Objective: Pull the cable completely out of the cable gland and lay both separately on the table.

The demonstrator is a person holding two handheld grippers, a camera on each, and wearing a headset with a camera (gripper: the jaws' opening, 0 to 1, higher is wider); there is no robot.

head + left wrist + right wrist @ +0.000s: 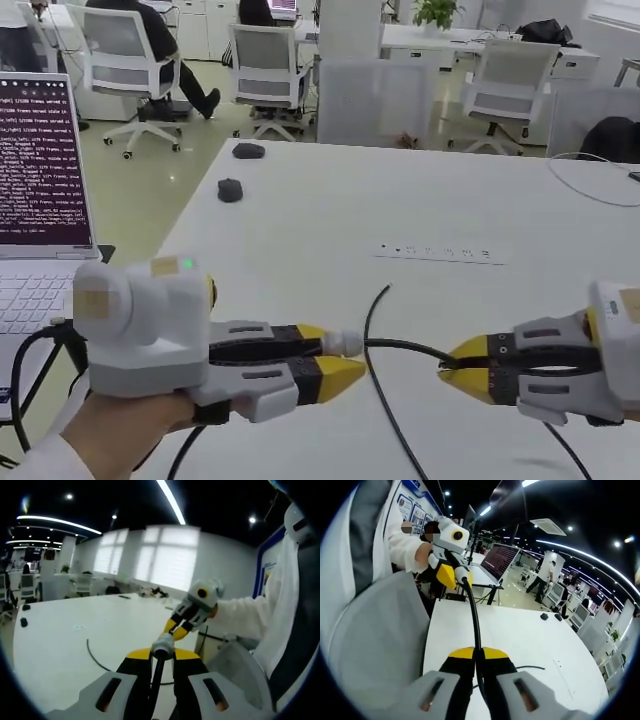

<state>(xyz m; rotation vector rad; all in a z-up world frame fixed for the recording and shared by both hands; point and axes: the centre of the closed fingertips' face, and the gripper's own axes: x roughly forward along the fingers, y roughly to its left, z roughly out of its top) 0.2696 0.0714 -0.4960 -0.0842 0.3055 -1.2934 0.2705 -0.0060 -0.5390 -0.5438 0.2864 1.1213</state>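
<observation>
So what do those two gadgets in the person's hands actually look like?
The left gripper and right gripper match: chunky pale grey-white plastic bodies, black middle sections and pointed yellow jaw tips. The left one carries a small green light on top, and a black lead seems to run from its back. The person wears a white sleeve.

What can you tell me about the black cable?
The cable is thin, black and looks rubbery. One part goes into the white gland, which the left claw pinches. From there it stretches almost straight above the table to the right claw, which is shut on it. A long black curve, likely more of the same cable, lies on the white table.
</observation>
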